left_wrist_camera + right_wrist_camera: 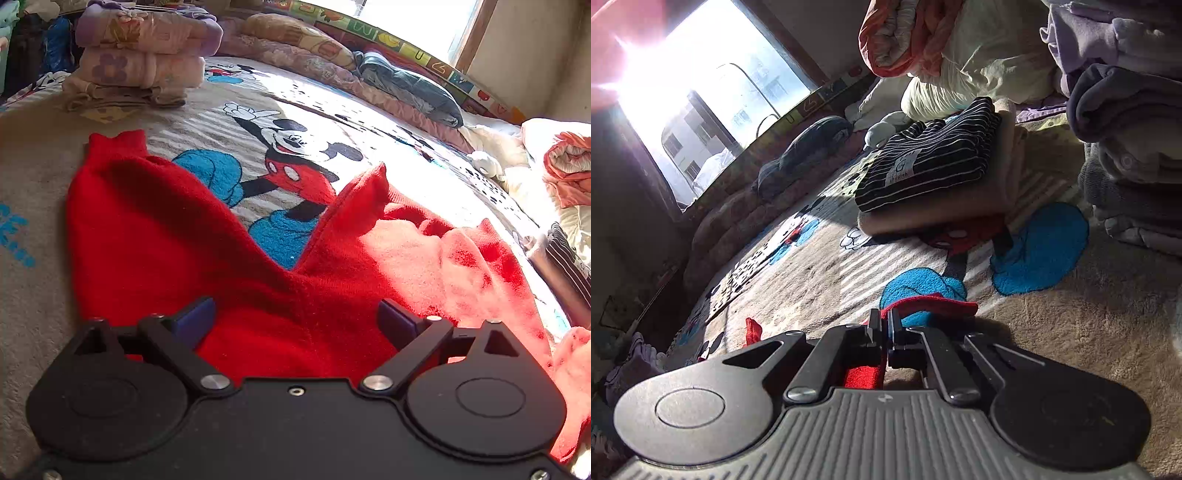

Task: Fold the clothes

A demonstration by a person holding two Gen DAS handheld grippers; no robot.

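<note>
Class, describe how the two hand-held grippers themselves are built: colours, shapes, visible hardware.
The left hand-held gripper is black, with two round discs, angled link arms, silver screws and blue finger pads. The right hand-held gripper has the same black linkage but a ribbed grey plate at its base.

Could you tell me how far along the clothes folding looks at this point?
Done: folded stacks, a floral pile and a striped garment. In hand: the red garment, right gripper shut on its edge, left gripper open above it. Left: it still lies spread and rumpled.
</note>
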